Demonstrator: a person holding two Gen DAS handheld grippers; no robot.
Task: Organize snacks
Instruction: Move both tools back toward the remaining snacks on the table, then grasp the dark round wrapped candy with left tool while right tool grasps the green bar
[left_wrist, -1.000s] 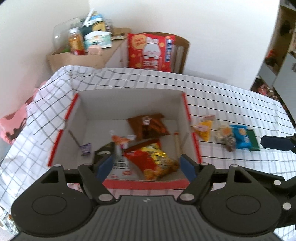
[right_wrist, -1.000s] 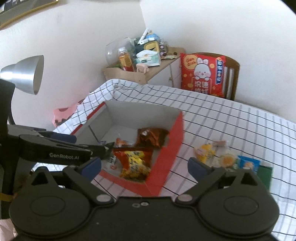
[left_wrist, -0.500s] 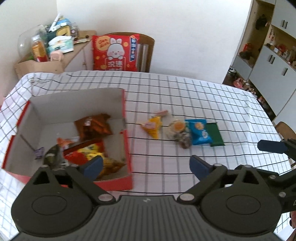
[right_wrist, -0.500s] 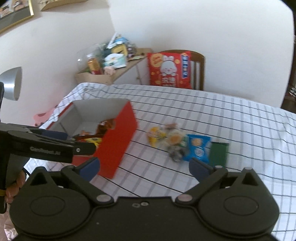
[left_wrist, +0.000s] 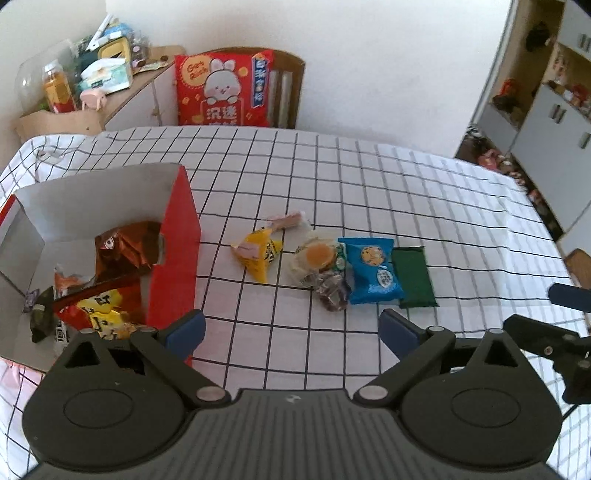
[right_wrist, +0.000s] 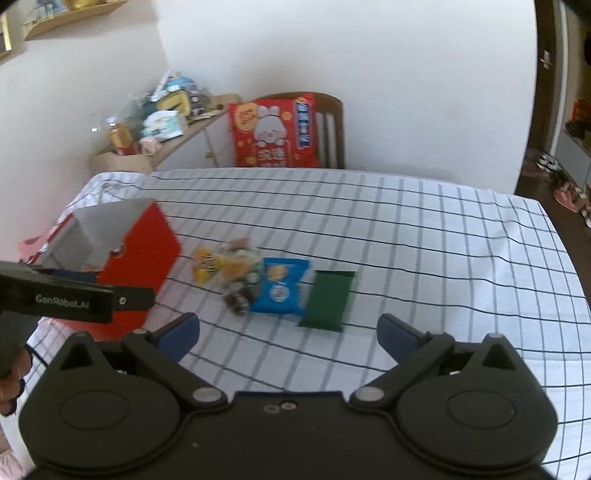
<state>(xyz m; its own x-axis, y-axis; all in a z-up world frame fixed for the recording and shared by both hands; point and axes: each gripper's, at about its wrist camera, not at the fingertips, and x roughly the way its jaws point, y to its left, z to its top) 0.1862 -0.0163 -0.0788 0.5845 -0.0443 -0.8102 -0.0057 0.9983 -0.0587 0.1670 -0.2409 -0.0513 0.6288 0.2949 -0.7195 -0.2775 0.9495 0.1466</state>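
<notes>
Both wrist views, snack sorting under way. Within the last second your left gripper (left_wrist: 291, 328) has swung off the red box (left_wrist: 173, 258), which a moment ago filled the centre of its view and now sits at 9 o'clock; your right gripper (right_wrist: 288, 332) has turned likewise. Both now face the loose snacks at 12 o'clock, which suggests a drop-off is done and the next pick is being lined up. Each gripper's jaws stand wide apart with nothing between them.

The box already holds a brown packet (left_wrist: 125, 247) and a red-and-yellow bag (left_wrist: 99, 310), among smaller items. Still out on the checked tablecloth (left_wrist: 406, 192) lies a row: a yellow triangular packet (left_wrist: 258, 254), a clear-wrapped round snack (left_wrist: 317, 258) with a dark sweet (left_wrist: 332, 291) touching it, a blue packet (left_wrist: 373, 269) and a green packet (left_wrist: 412, 277) just beside it.

Surroundings: a chair bearing a red rabbit-print cushion (left_wrist: 221, 92) at 12 o'clock beyond the table, and a cluttered side cabinet (left_wrist: 88, 110) at 10 o'clock. Nothing stands between your grippers and the row; the overlapping wrappers could, in my judgement, come up together.
</notes>
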